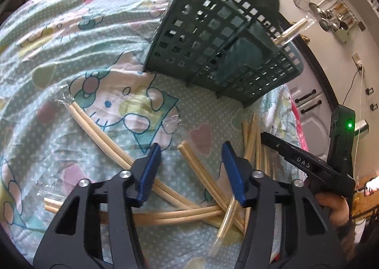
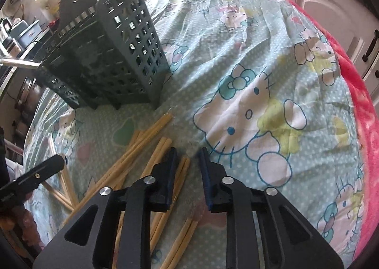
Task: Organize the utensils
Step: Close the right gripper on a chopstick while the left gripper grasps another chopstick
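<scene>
Chopsticks (image 1: 165, 188) lie scattered under both my tools. My left gripper (image 1: 191, 169) hangs half open astride one pair. My right gripper (image 2: 188, 164) is narrowed, nothing pinched (pair beside its left pad). The green caddy (image 1: 213, 48) waits beyond the jaws.

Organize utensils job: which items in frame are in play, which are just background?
In play:
- loose chopsticks scattered on the cloth
- green perforated utensil holder, some sticks already in it
- left gripper, right gripper, both above the chopstick pile

Background:
- cartoon-cat tablecloth
- pink blanket
- ladles and strainers hung on the wall
- cabinet doors
</scene>
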{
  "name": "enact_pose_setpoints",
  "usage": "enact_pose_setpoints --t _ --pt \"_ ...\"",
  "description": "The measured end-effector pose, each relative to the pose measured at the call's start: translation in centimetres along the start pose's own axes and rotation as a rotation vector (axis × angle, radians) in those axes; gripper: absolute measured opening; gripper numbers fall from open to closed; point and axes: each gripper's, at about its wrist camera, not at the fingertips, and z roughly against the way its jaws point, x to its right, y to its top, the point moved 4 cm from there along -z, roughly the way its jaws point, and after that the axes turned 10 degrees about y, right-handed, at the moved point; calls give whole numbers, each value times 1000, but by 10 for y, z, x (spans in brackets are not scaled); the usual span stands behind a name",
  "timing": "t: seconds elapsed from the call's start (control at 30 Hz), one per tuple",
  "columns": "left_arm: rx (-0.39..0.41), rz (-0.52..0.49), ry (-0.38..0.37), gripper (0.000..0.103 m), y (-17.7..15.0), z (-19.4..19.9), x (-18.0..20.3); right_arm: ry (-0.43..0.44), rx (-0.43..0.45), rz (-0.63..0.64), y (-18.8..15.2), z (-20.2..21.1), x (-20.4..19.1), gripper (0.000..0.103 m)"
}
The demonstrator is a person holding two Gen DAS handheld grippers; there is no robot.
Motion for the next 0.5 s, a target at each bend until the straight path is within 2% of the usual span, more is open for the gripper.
enact_pose_setpoints --t 0.17,0.33,0.5 --pt "-17 18 -12 32 4 -4 -3 26 38 -34 6 4 5 7" --pt "-27 41 -25 15 7 -7 -9 16 122 -2 13 26 0 6" --pt "0 65 -48 7 12 3 -17 7 193 49 20 53 -11 6"
